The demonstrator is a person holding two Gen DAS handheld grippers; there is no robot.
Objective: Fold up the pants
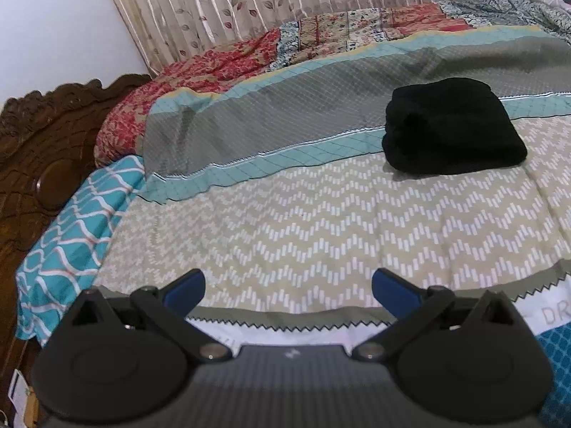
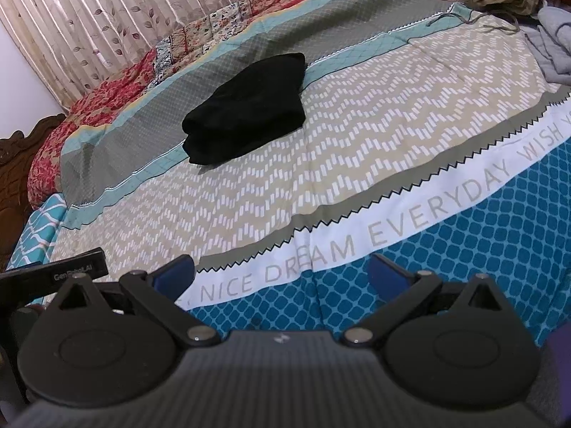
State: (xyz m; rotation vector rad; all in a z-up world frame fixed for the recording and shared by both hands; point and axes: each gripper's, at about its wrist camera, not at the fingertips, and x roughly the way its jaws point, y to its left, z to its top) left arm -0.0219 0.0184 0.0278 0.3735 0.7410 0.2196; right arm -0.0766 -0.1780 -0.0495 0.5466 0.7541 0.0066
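Black pants (image 2: 246,110) are lying as a folded stack mid-bed (image 2: 357,164), toward the far edge, apparently done, though the layers are hard to read in the dark cloth. Left tongs (image 1: 287,290) and right tongs (image 2: 282,273) are being held wide, empty, at the near edge. If tidying is needed: edges squared, stack pressed flat.

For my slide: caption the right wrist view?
Open right gripper hovers over bedspread; folded black pants lie beyond.
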